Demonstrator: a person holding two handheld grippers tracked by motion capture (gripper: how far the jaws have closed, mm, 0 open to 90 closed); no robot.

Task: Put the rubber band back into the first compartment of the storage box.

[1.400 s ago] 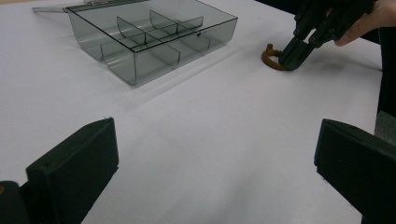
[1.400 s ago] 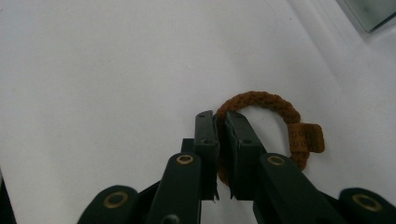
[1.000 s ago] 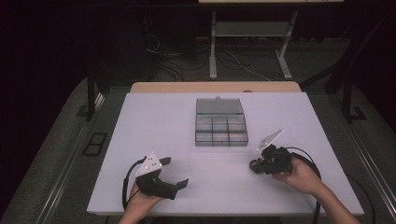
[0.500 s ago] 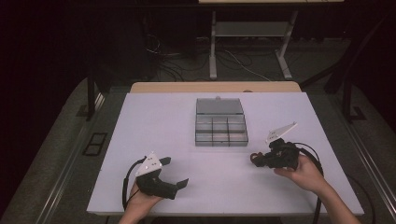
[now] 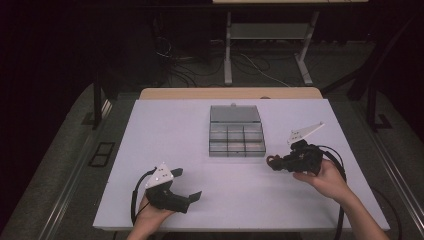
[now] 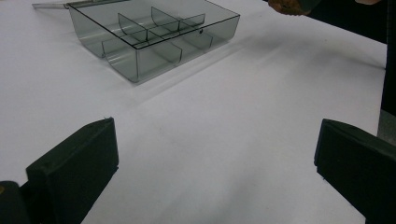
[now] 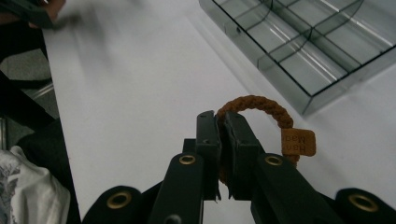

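Keep the right gripper (image 7: 223, 122) pinched tight on the brown braided ring (image 7: 261, 108) and carry it slowly over the clear box (image 5: 236, 131), likely into a near cup; the left gripper (image 6: 215, 154), jaws wide apart and holding nothing, can wait.

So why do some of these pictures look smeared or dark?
High view: the white table is lit, the floor around it dark. Right gripper view: the far left corner is motion-blurred, yet the brown braided ring is sharp. Left gripper view: the clear box throws a soft shadow.

Brown braided band (image 7: 261, 106) – smoky-grey clear tray (image 5: 236, 133) – white table (image 5: 190, 130).
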